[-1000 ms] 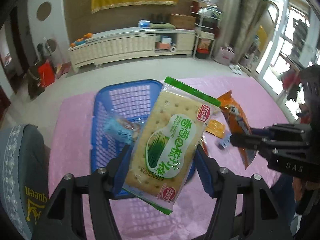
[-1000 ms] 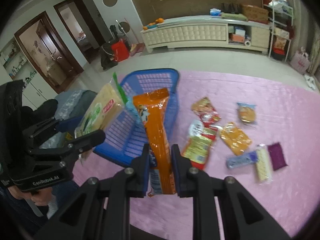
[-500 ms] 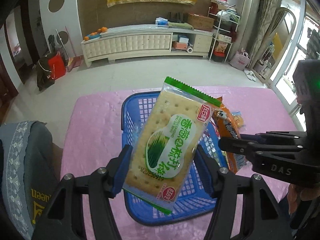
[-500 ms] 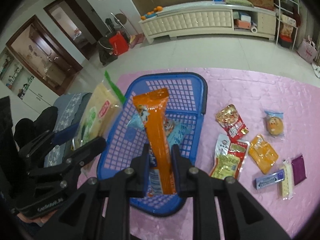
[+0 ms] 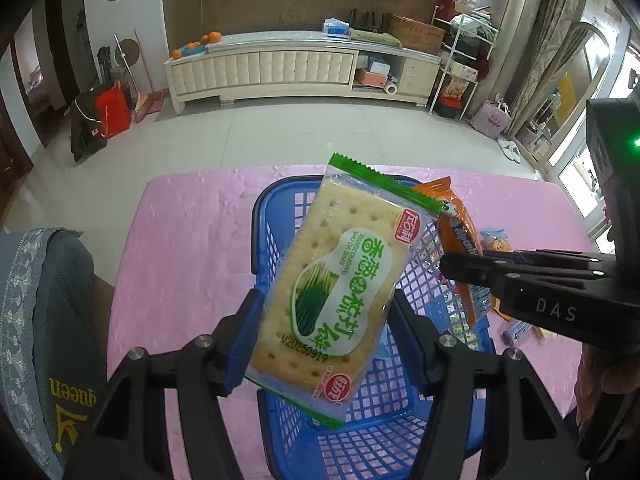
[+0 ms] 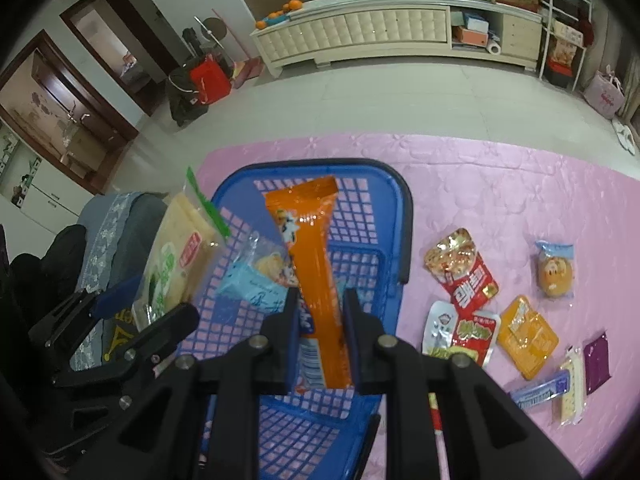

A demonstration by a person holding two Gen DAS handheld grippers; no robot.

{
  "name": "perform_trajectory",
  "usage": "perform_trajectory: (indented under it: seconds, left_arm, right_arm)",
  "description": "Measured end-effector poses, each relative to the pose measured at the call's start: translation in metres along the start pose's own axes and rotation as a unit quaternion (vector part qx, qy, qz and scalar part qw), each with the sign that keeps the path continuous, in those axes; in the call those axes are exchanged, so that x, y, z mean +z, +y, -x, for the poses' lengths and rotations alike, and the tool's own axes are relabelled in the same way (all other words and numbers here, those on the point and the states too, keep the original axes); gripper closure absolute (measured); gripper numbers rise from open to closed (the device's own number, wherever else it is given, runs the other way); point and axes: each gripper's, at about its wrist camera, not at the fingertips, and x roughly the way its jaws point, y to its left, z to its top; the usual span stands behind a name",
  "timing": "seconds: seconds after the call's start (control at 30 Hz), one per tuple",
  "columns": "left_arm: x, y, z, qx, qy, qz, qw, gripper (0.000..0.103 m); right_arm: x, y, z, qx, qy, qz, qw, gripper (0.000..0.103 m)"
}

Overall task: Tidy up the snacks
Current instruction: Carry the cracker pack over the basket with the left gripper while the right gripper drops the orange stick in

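Observation:
My left gripper (image 5: 332,320) is shut on a green-and-white cracker pack (image 5: 340,280) and holds it above the blue plastic basket (image 5: 264,216). My right gripper (image 6: 320,320) is shut on a long orange snack pack (image 6: 316,256), also above the basket (image 6: 404,216). The cracker pack (image 6: 176,260) shows at the left of the right wrist view, and the orange pack (image 5: 456,224) at the right of the left wrist view. A light blue packet (image 6: 252,284) lies inside the basket.
The basket stands on a pink tablecloth (image 6: 500,184). Several loose snacks lie to its right: a red pack (image 6: 464,272), a round cake pack (image 6: 556,268), an orange packet (image 6: 528,336), a purple packet (image 6: 596,360). A grey-covered chair (image 5: 40,300) is at the left.
Both grippers have moved with their packs from beside the basket to over it. The basket now sits centred under both.

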Motion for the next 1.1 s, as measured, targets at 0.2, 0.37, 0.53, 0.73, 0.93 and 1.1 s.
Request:
perform_trajectory:
  seconds: [0.2,0.37,0.53,0.73,0.93,1.1]
  left_arm:
    - [-0.003,-0.002,0.001,0.001,0.0,-0.004,1.0,0.043]
    - [-0.005,0.0,0.001,0.002,0.005,-0.001,1.0,0.043]
    - [0.002,-0.002,0.001,0.002,0.007,-0.002,1.0,0.043]
    - [0.008,-0.005,-0.001,-0.001,0.009,-0.005,0.9999,0.043]
    - [0.011,-0.013,-0.01,-0.006,0.015,-0.012,0.9998,0.043]
    - [0.018,-0.02,-0.025,-0.009,0.024,-0.012,0.9996,0.043]
  right_arm:
    - [0.006,-0.002,-0.002,-0.02,-0.004,0.001,1.0,0.024]
    - [0.002,-0.001,0.004,-0.034,-0.02,0.016,0.999,0.013]
    - [-0.003,-0.008,0.006,-0.037,-0.013,0.012,0.999,0.013]
    - [-0.009,-0.02,0.013,-0.046,-0.015,0.013,0.999,0.013]
    - [-0.012,-0.027,0.018,-0.055,-0.017,0.027,0.998,0.013]
    - [-0.012,-0.036,0.02,-0.065,-0.025,0.034,0.997,0.013]
